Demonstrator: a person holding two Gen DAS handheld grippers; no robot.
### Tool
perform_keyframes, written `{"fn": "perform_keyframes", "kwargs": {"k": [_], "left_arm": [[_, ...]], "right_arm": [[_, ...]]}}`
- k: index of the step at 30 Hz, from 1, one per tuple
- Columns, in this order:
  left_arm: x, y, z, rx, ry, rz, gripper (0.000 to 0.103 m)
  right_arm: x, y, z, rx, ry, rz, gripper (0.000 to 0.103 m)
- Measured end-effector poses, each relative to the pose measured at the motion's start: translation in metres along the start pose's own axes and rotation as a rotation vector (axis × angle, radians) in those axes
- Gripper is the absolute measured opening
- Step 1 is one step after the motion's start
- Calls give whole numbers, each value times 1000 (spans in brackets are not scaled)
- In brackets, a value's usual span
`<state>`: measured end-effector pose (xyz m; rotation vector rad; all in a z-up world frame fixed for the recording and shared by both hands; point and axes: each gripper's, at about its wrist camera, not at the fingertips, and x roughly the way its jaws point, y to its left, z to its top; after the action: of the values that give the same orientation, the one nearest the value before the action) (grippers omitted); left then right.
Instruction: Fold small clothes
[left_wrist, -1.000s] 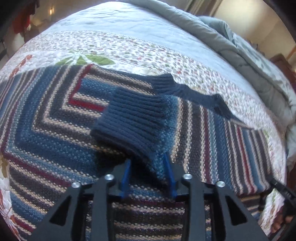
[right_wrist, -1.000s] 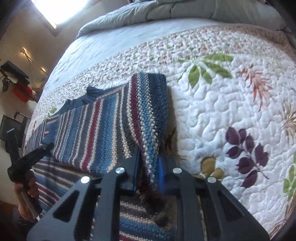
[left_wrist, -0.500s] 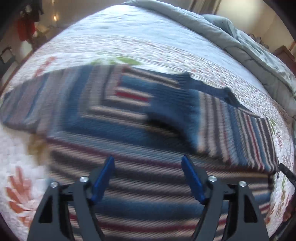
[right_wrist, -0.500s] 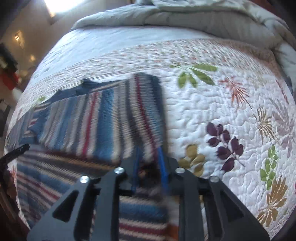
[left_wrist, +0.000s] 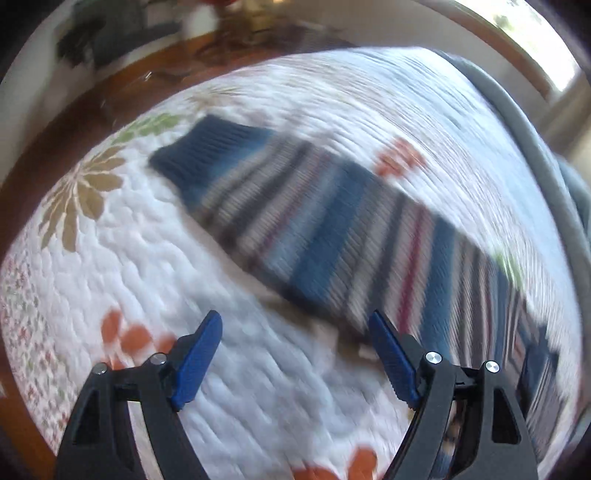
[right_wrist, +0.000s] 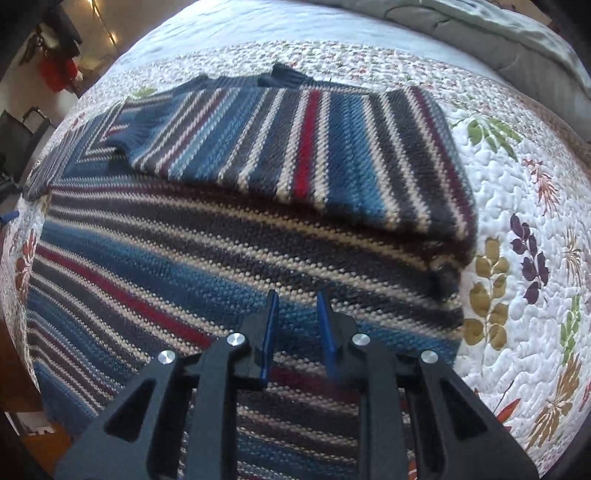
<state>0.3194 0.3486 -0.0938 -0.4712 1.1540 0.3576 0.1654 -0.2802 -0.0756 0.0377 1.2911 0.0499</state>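
Observation:
A striped knit sweater (right_wrist: 229, 236) in blue, grey, cream and red lies flat on the quilted bed. Its right sleeve (right_wrist: 314, 147) is folded across the chest. My right gripper (right_wrist: 295, 314) hovers just above the sweater's body, jaws slightly apart and holding nothing. In the blurred left wrist view the other sleeve (left_wrist: 314, 221) stretches out to the left, ending in a dark blue ribbed cuff (left_wrist: 207, 155). My left gripper (left_wrist: 295, 354) is wide open and empty over the quilt, just short of that sleeve.
The white quilt (right_wrist: 517, 229) with leaf and flower prints covers the bed. A grey duvet (right_wrist: 480, 33) is bunched at the far end. A wooden floor (left_wrist: 74, 122) lies beyond the bed's left edge.
Both grippers let go of the sweater. The right sleeve now lies folded over the chest. My left gripper opened wide and swung left toward the outstretched sleeve. My right gripper opened slightly and pulled back.

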Motion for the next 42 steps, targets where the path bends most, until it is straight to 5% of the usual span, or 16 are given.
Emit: {"fn": "perform_keyframes", "kwargs": {"k": [7,9,14,21,27,33,42], "left_arm": [[39,29,30,-197,40,-122,80],[40,30,32,-224,10,-134,73],[43,21,37,-201,15,-157,16],[15,-8,25,-155,-118,-161,13],[-36,-87,-9,79,-246,-208,13],[-79,-184,-71,312,-281,-348,13],[-79,-296,-186,574,-175,-494,14]], "right_arm": [[10,1,-2,-3,-1,-18,25],[10,1,-2,-3,-8,-15,26],[12,4,-2,-13,-18,-22,28],[7,2,-7,-23,-30,-6,28],[2,-5,-16,-8,-44,12,28],[-6,-13,-23,-1,-61,32,28],[-11,-29,-32,46,-78,58,28]]}}
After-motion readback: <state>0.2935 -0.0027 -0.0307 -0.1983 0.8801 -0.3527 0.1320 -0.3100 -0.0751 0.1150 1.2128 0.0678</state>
